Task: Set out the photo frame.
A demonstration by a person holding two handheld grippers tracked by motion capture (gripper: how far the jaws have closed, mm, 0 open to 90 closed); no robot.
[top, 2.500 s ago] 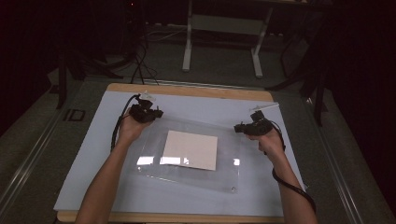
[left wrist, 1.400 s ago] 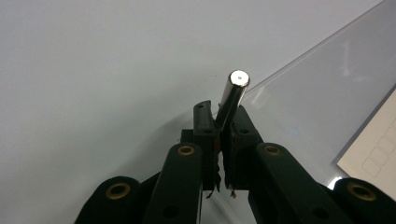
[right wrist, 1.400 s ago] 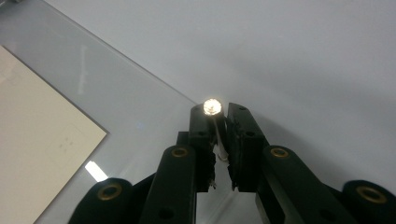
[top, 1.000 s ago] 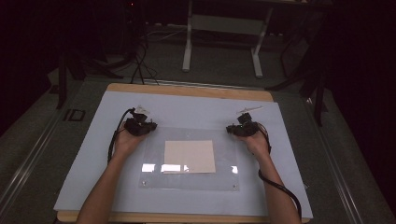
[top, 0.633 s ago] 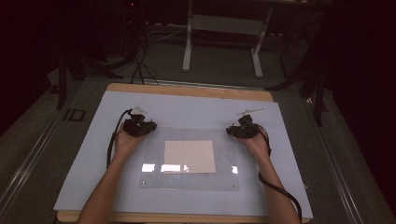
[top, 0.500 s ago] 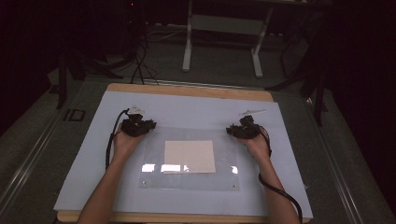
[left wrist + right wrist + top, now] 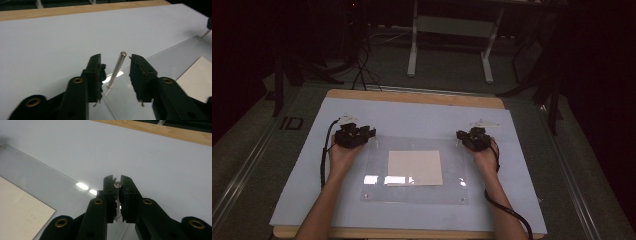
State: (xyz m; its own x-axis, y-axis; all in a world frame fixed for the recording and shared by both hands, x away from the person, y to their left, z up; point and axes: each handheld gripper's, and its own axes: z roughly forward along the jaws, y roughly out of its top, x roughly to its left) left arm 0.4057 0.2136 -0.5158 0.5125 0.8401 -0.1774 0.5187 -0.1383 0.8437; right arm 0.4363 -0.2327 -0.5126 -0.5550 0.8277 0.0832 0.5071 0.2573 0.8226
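Apparently the clear plate [image 7: 414, 172], lying mid-counter, is being set by its corner pins. The far-left pin [image 7: 116, 69] stands free between the left tongs [image 7: 115, 65], whose jaws have just been opening. The far-right pin [image 7: 117, 195] is clamped by the right tongs [image 7: 117, 179]; release comes next.

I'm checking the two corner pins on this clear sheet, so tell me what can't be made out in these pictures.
- Right hand-held gripper view: the right pin is clamped; the jaws hide its shaft and foot.
- Left hand-held gripper view: the clear sheet is cut off by the frame edges.
- High view: the pins at the sheet's near corners are too small to read.
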